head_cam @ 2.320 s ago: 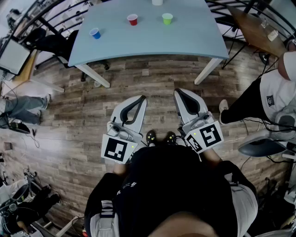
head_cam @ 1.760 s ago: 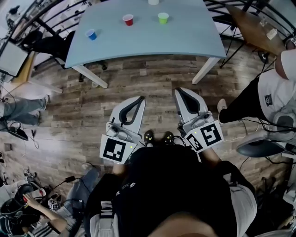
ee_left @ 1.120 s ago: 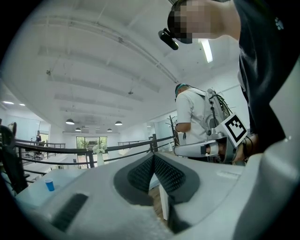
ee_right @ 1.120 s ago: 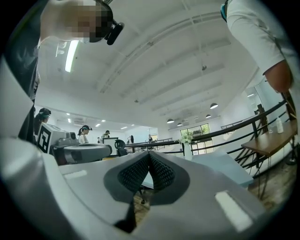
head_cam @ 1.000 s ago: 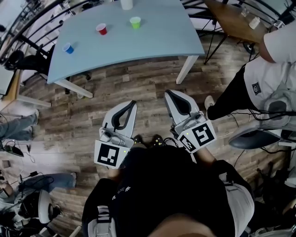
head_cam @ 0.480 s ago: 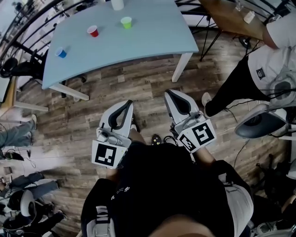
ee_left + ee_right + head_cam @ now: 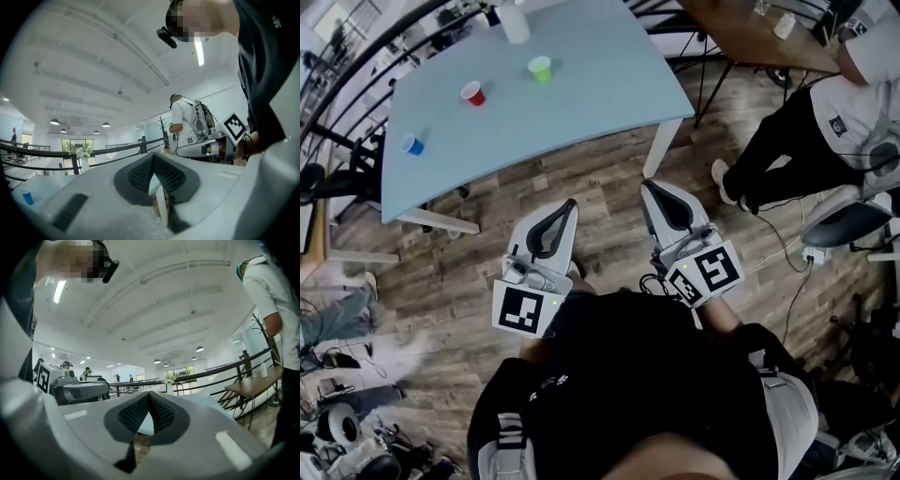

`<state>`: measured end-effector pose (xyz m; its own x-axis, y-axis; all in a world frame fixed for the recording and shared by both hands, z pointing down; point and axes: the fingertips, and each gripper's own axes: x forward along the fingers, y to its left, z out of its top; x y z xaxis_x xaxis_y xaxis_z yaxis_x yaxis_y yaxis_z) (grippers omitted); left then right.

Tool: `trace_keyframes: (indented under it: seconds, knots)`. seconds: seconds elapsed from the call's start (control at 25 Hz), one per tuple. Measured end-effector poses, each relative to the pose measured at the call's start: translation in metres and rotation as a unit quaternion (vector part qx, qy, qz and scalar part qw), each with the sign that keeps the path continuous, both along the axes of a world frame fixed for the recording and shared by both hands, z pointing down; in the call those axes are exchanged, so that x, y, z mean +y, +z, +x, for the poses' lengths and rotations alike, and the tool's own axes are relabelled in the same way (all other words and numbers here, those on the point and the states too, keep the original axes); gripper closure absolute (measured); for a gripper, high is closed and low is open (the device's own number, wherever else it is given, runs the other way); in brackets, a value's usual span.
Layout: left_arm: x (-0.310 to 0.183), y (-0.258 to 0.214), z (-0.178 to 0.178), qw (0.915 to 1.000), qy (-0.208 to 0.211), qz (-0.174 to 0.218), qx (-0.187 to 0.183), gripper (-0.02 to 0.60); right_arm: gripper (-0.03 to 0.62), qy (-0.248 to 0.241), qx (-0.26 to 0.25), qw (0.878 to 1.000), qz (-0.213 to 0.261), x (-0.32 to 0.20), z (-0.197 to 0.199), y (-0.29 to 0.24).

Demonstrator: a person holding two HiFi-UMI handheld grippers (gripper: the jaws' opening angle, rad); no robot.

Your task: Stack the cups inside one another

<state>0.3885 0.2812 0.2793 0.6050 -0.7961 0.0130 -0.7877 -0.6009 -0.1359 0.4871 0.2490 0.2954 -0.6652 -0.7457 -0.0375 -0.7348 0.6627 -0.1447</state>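
Note:
Three small cups stand apart on the pale blue table in the head view: a blue cup at the left edge, a red cup and a green cup farther back. My left gripper and right gripper are held level over the wooden floor, short of the table's near edge and well away from the cups. Both are shut with nothing between the pads. The left gripper view shows the shut jaws and the blue cup far off at the left. The right gripper view shows shut jaws.
A white container stands at the table's far end. A white table leg is ahead of the right gripper. A person in black trousers stands to the right beside a wooden table; a chair and cables lie farther right.
The table and cups have slid down and left in the head view and look closer. Both grippers moved forward together and stayed shut. The person on the right moved up in the picture.

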Motion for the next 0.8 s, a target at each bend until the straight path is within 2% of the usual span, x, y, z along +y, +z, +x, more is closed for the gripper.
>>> trace_keyframes:
  seconds: [0.32,0.8]
  knots:
    - [-0.058,0.001,-0.047,0.9998,0.014,-0.002,0.013,0.589,0.583,0.023,0.008,1.0,-0.005,-0.051,-0.04,0.001]
    - [-0.136,0.001,-0.129,0.9999,0.008,-0.008,0.012,0.589,0.583,0.035,0.003,0.999,-0.005,-0.132,-0.108,-0.007]
